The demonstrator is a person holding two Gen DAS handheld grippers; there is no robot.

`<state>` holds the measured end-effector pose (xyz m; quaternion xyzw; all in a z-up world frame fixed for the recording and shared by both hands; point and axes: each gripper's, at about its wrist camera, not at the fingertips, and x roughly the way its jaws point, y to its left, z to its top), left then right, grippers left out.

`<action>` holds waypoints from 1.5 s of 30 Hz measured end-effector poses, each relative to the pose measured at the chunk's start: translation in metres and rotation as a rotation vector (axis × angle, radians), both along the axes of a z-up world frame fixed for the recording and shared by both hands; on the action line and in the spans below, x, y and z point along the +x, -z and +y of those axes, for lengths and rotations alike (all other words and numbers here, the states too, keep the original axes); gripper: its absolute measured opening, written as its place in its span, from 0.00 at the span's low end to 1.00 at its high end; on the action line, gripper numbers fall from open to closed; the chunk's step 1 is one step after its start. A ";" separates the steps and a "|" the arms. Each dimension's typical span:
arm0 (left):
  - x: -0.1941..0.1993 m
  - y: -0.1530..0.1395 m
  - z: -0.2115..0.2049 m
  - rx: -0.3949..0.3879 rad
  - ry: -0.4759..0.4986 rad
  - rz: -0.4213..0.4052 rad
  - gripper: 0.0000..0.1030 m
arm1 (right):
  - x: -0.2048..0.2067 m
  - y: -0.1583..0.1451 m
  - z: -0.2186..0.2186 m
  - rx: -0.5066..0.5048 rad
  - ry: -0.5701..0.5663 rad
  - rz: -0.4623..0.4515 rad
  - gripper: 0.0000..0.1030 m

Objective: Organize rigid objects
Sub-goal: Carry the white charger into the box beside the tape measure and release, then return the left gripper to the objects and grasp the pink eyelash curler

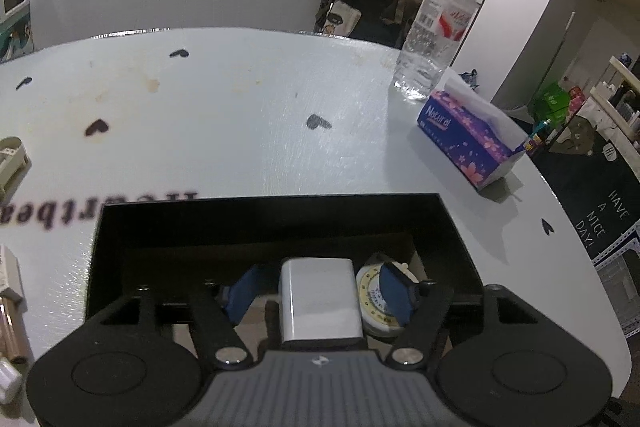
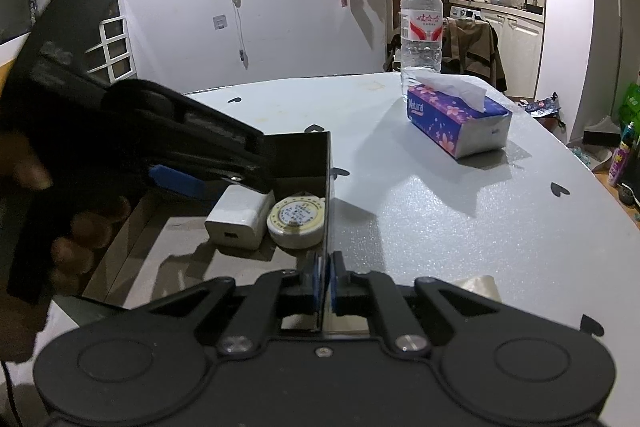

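A black open box (image 1: 280, 223) sits on the white table. Inside lie a white charger block (image 1: 320, 303) and a round cream tin (image 1: 374, 307). My left gripper (image 1: 320, 301) is inside the box with its blue pads spread on either side of the charger, apart from it. In the right wrist view the charger (image 2: 240, 217) and tin (image 2: 296, 223) rest on the box floor, with the left gripper (image 2: 176, 179) above them. My right gripper (image 2: 325, 287) is shut on the box's right wall (image 2: 326, 195).
A purple tissue box (image 1: 468, 135) and a clear water bottle (image 1: 436, 27) stand at the far right of the table (image 1: 224, 115); both also show in the right wrist view, tissue box (image 2: 456, 119), bottle (image 2: 422, 23). Small beige and white objects (image 1: 10, 163) lie at the left edge.
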<state>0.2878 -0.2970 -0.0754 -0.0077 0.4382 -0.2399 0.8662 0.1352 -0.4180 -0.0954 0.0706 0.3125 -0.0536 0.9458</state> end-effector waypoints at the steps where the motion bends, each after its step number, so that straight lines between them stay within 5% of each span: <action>1: -0.003 -0.002 0.002 -0.001 0.006 -0.006 0.69 | 0.000 0.000 0.000 0.001 0.000 0.000 0.06; 13: -0.048 -0.027 0.031 -0.052 0.086 -0.063 0.99 | 0.001 0.000 -0.001 0.007 0.000 0.004 0.06; 27: -0.116 -0.044 0.093 -0.064 0.075 -0.247 1.00 | -0.002 -0.001 0.001 -0.005 -0.001 0.000 0.06; 45: -0.152 0.002 0.208 0.033 -0.156 -0.390 1.00 | -0.009 -0.005 0.005 -0.029 0.000 -0.015 0.05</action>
